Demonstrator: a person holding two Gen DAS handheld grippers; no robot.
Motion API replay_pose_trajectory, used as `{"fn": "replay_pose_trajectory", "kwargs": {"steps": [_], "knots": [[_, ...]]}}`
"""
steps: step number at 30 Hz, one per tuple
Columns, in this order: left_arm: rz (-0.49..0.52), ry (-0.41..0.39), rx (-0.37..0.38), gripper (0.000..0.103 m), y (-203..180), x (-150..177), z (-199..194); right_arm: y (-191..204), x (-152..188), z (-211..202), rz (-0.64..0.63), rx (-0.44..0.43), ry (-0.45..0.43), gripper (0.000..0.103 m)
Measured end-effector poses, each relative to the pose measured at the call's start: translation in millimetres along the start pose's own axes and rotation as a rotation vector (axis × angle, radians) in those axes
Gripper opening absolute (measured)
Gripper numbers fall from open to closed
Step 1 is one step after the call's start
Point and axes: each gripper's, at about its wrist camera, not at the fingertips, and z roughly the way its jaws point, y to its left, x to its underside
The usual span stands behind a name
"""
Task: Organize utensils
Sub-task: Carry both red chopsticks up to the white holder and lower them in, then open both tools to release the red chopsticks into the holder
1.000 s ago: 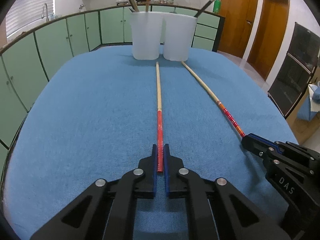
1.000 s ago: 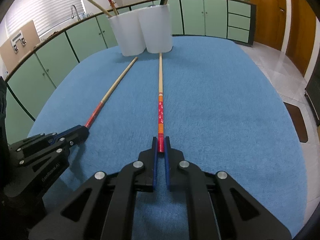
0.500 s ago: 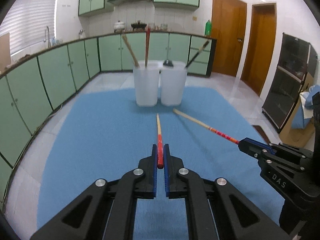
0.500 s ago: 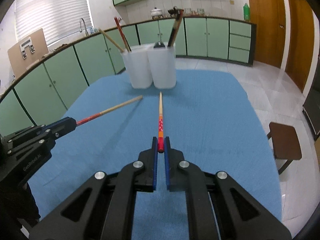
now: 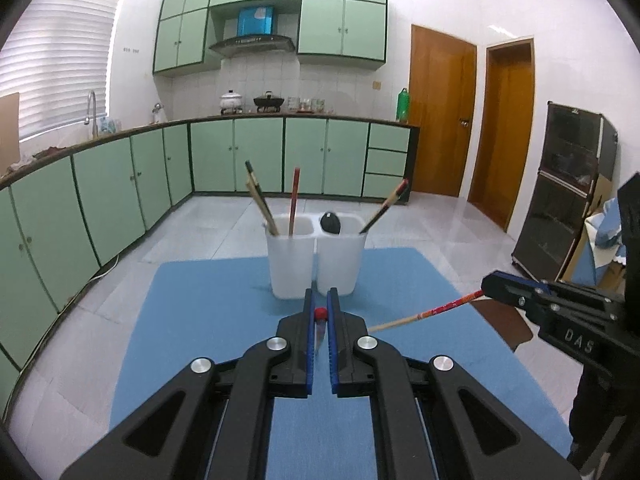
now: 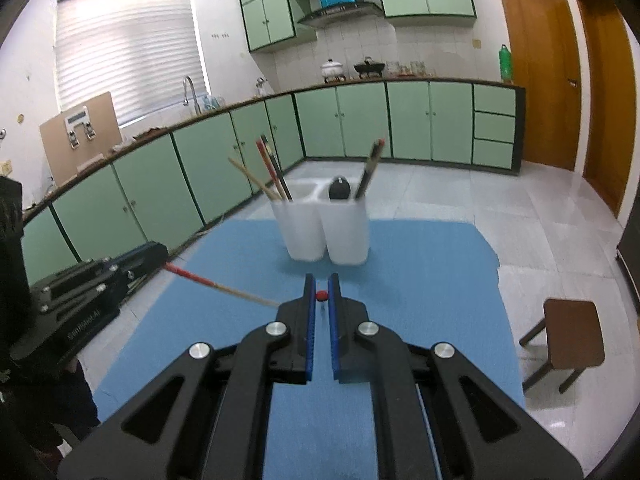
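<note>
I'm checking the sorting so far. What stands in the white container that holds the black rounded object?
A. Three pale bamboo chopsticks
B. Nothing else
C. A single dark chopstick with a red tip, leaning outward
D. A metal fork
C: in the left wrist view the right-hand white container holds the black rounded object and one dark chopstick with a red tip, leaning out to the right.

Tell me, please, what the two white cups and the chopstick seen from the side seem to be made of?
The cups look like translucent matte plastic: milky walls let a little light through, with no gloss. The chopstick in the right tongs looks like bamboo or pale wood, bare and tan at the tip, with red patterned paint or lacquer toward the held end. The exact wood cannot be told.
</note>
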Motion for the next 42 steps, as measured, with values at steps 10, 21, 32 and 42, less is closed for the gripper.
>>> {"fn": "replay_pose_trajectory", "kwargs": {"steps": [10,21,32,42], "knots": [[0.008,-0.012,0.073,0.005,6,-27,13,-3,-46,5,-0.044,-0.039,-0.002,0.005],[0.046,-0.130,0.119,0.005,-4,-80,11,-4,-113,-8,-0.101,-0.054,-0.093,0.005],[0.087,-0.291,0.036,0.005,-5,-167,40,-19,-191,16,-0.123,0.019,-0.206,0.005],[0.055,-0.124,0.008,0.006,15,-158,121,-33,-189,104,-0.088,0.053,-0.079,0.005]]}}
